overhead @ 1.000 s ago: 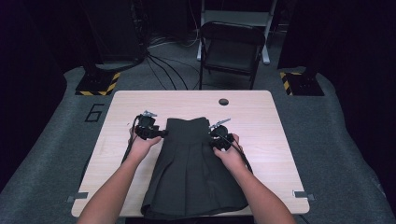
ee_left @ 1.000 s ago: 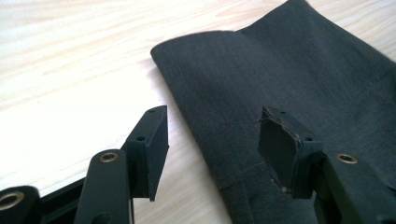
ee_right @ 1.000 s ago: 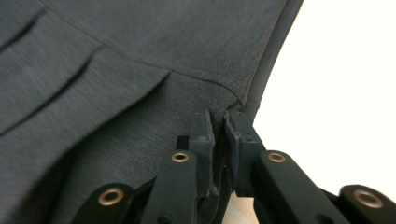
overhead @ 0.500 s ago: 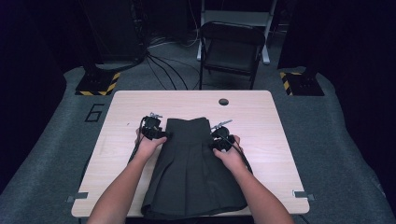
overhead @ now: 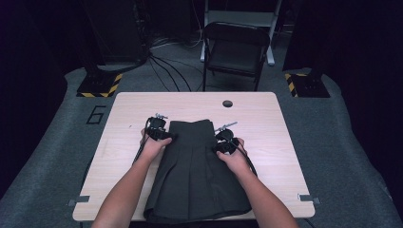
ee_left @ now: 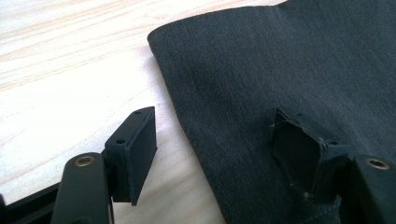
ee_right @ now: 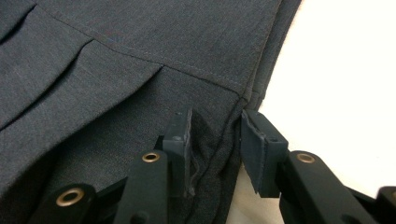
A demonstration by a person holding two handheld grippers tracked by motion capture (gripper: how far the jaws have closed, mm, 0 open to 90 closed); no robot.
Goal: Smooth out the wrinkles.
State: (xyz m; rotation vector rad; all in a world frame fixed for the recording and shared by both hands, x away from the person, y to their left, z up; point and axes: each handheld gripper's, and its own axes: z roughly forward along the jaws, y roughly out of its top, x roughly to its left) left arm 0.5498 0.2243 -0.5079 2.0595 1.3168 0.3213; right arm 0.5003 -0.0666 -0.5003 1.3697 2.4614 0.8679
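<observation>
Clearly the dark pleated skirt (overhead: 192, 175), flat mid-table, looks soft, light and limp; grip its waistband side seams. The left gripper (ee_left: 212, 154), just opening, straddles its left edge; the right gripper (ee_right: 217, 151), jaws apart, brackets the right seam.

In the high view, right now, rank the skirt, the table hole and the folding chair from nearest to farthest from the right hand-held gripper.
1. Skirt: touching the right hand-held gripper, at its waistband edge.
2. Table hole: just beyond, near the table's far edge.
3. Folding chair: on the floor past the table.
</observation>
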